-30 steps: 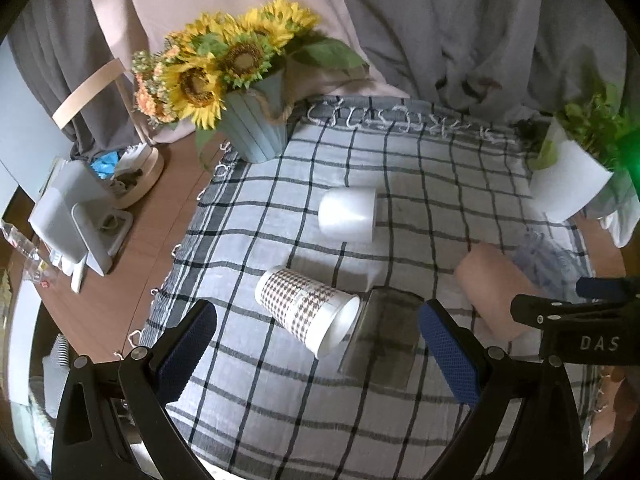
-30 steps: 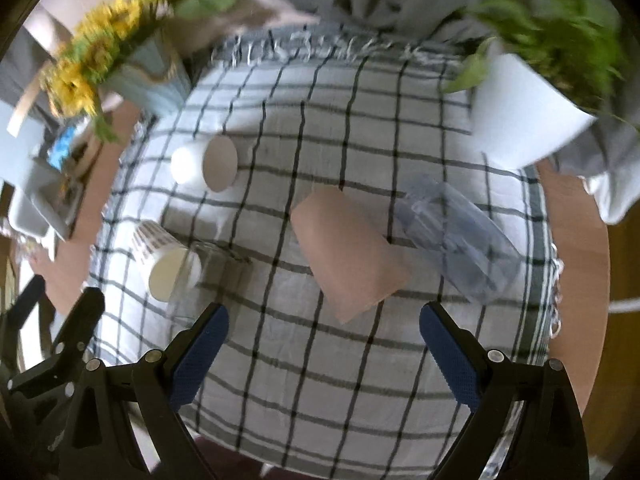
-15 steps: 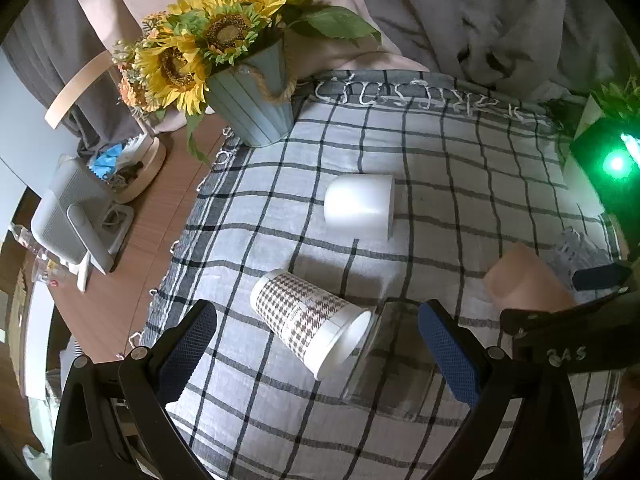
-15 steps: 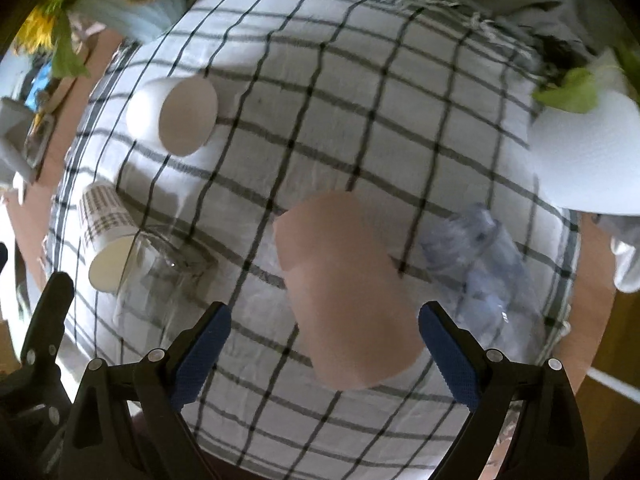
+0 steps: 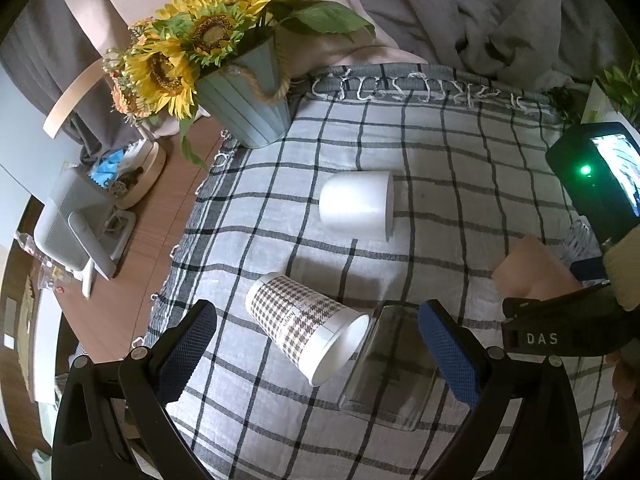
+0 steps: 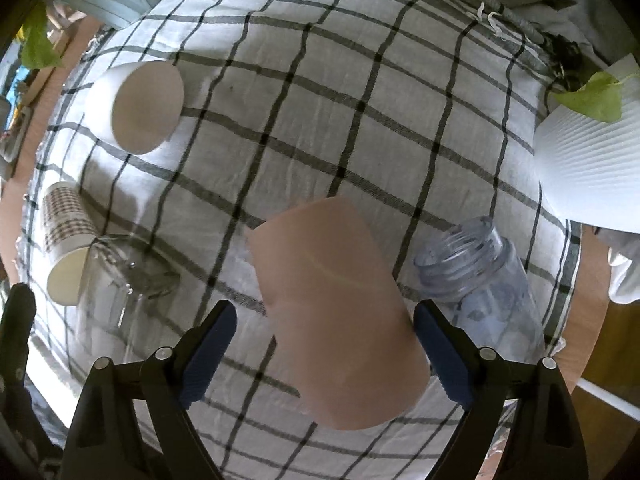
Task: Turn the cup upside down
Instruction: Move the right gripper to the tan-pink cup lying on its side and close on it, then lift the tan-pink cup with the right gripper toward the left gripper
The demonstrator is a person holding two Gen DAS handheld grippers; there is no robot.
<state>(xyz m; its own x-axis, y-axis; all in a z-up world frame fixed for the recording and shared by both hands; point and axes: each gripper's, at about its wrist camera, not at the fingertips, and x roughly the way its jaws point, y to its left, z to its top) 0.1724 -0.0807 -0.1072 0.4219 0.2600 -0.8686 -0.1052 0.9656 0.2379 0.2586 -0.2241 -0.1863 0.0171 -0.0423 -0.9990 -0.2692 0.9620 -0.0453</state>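
A pink cup point(image 6: 340, 312) lies on its side on the checked cloth, its wide end between my right gripper's open jaws point(image 6: 325, 356); the pads stand clear of it on both sides. It also shows in the left wrist view point(image 5: 528, 272). My left gripper point(image 5: 316, 356) is open above a houndstooth paper cup point(image 5: 308, 324) lying on its side, mouth against a clear glass point(image 5: 394, 364). A white cup point(image 5: 358, 204) lies on its side farther back.
A clear plastic bottle point(image 6: 476, 276) lies right of the pink cup. A white ribbed plant pot point(image 6: 588, 172) stands at the right edge. A sunflower pot point(image 5: 244, 100) stands at the cloth's back left. A grey device point(image 5: 76, 228) sits on the wooden table point(image 5: 132, 272).
My right gripper has moved down and forward, so the pink cup now sits between its jaws. My left gripper has edged closer to the houndstooth cup. No cup has moved.
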